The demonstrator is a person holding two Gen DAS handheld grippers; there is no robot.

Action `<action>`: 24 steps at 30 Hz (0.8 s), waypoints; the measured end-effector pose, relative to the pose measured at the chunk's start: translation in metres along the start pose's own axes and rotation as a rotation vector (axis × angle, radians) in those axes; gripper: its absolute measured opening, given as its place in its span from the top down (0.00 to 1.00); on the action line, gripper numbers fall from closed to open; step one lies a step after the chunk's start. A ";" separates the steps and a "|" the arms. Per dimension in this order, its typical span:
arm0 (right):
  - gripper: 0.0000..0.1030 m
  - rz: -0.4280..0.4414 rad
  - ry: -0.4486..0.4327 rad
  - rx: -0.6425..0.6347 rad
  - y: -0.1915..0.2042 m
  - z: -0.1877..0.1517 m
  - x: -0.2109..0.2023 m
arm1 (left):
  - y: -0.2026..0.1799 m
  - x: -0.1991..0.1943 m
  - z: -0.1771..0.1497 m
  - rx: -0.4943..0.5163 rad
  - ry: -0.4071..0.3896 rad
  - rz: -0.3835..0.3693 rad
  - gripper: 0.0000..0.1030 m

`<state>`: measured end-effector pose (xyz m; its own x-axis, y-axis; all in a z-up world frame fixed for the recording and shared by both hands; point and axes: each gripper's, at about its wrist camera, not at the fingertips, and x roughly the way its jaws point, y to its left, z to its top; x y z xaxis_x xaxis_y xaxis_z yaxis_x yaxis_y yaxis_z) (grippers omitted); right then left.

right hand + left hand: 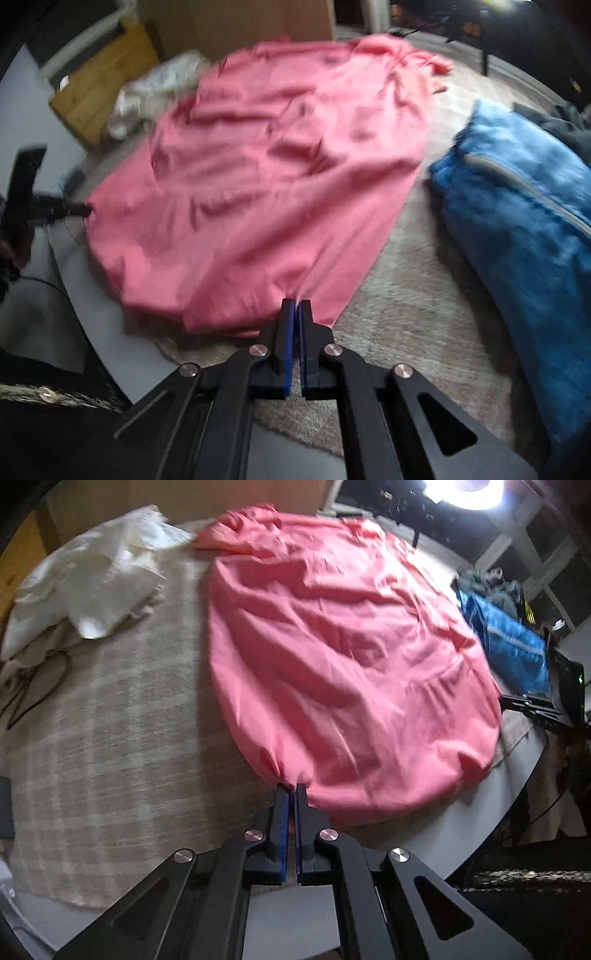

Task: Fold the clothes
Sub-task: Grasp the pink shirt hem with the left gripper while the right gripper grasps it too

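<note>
One pink garment (343, 657) lies spread on the one beige plaid cloth (110, 746). Left of the pink garment is one white garment (92, 579); right of it, one blue garment (524, 221). Two grippers, left gripper (291, 788) and right gripper (296, 304), are at the pink garment's near edge.

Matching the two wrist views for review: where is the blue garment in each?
Left wrist: blue garment at the right edge, beyond the pink garment.
Right wrist: blue garment fills the right side, beside the pink garment.
Shared landmark: the pink garment, spread in the middle of both views.
</note>
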<state>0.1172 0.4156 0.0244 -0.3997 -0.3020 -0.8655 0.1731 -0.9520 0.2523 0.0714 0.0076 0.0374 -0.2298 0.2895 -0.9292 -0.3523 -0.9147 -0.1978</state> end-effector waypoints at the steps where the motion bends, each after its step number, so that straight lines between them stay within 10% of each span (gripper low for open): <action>1: 0.98 0.013 -0.033 0.028 -0.004 0.000 -0.013 | 0.003 -0.010 0.001 -0.017 -0.012 0.020 0.98; 8: 0.98 0.092 -0.231 0.195 -0.042 0.038 -0.090 | 0.018 -0.064 0.057 0.015 -0.104 0.103 0.98; 15: 0.95 -0.222 -0.111 0.229 -0.099 0.143 -0.005 | 0.049 0.003 0.157 0.023 -0.049 0.267 0.94; 24: 0.70 -0.125 -0.100 0.153 -0.083 0.117 -0.005 | 0.045 -0.001 0.119 0.108 -0.054 0.165 0.70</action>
<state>-0.0001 0.4906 0.0587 -0.4983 -0.1776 -0.8486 -0.0191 -0.9763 0.2155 -0.0526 -0.0005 0.0664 -0.3396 0.1550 -0.9277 -0.4003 -0.9164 -0.0066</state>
